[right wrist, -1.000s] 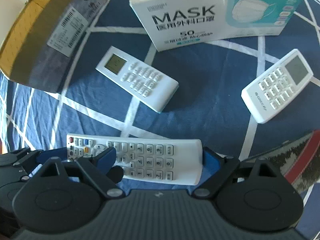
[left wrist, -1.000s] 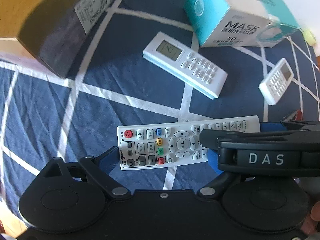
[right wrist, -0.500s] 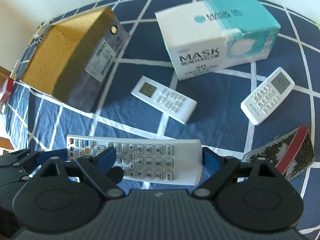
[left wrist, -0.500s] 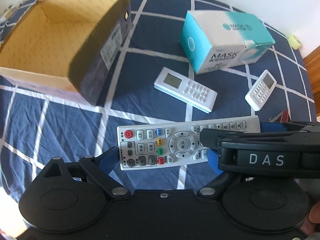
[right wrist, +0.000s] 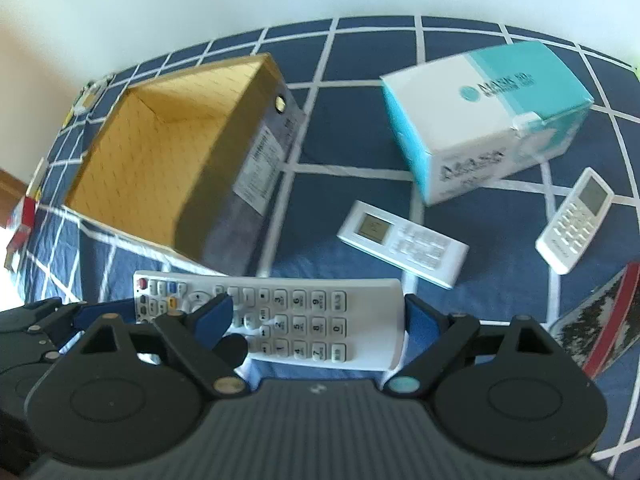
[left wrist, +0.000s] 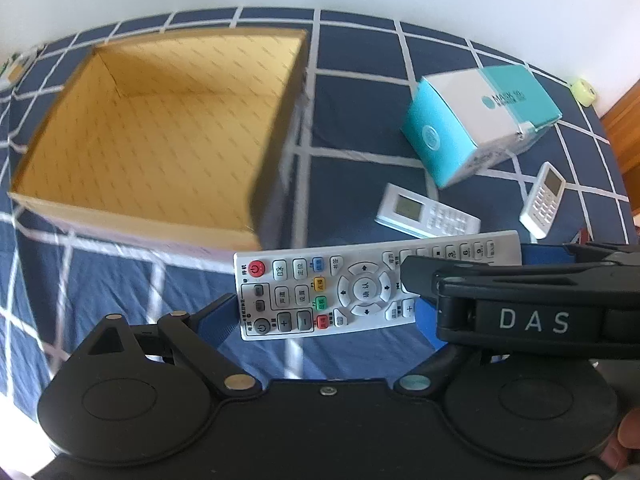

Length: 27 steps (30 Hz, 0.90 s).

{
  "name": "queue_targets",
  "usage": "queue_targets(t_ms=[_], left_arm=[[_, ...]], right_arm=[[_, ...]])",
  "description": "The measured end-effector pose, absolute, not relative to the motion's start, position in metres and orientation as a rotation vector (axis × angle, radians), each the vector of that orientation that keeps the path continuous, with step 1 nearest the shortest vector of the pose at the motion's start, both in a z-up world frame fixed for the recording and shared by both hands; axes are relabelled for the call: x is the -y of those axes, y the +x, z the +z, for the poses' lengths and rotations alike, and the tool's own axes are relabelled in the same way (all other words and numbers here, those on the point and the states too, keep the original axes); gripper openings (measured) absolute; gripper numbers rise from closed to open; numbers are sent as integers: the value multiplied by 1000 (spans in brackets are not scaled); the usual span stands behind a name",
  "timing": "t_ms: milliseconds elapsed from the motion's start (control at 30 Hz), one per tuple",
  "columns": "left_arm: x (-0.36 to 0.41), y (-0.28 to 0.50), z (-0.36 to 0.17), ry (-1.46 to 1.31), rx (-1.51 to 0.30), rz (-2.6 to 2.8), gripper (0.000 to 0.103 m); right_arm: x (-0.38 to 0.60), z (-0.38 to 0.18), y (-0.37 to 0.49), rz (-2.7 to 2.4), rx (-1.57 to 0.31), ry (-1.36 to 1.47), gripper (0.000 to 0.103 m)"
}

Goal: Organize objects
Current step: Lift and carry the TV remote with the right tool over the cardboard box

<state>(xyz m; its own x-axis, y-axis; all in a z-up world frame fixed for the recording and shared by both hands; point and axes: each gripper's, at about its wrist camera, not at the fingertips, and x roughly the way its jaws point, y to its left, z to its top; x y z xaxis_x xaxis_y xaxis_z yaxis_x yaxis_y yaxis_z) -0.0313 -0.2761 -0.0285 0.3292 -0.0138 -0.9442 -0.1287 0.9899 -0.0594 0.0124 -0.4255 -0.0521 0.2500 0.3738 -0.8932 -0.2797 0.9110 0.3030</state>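
Observation:
A long white TV remote (left wrist: 320, 292) is held in the air between both grippers, lengthwise. My left gripper (left wrist: 332, 312) is shut on its end with the red power button. My right gripper (right wrist: 316, 316) is shut on its number-pad end (right wrist: 320, 320). The remote hangs just in front of an open cardboard box (left wrist: 160, 140) with a yellow inside; the box also shows in the right wrist view (right wrist: 168, 168). The right gripper's black body crosses the left wrist view and hides part of the remote.
On the blue checked cloth (left wrist: 352, 128) lie a white air-conditioner remote (right wrist: 402, 242), a smaller white remote (right wrist: 574, 220) and a teal-and-white mask box (right wrist: 488, 120). A red-edged patterned item (right wrist: 596, 320) lies at the right. A white wall stands behind.
Both grippers have lifted the TV remote well above the cloth and carried it left, toward the open cardboard box. The things on the cloth look smaller and farther away.

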Motion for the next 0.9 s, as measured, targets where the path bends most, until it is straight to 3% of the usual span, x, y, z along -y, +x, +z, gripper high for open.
queue_targets(t_ms=[900], left_arm=[[125,-17,7,19,-1185,-88,93]], right_arm=[[272,-17,-8,277,-1143,232,90]])
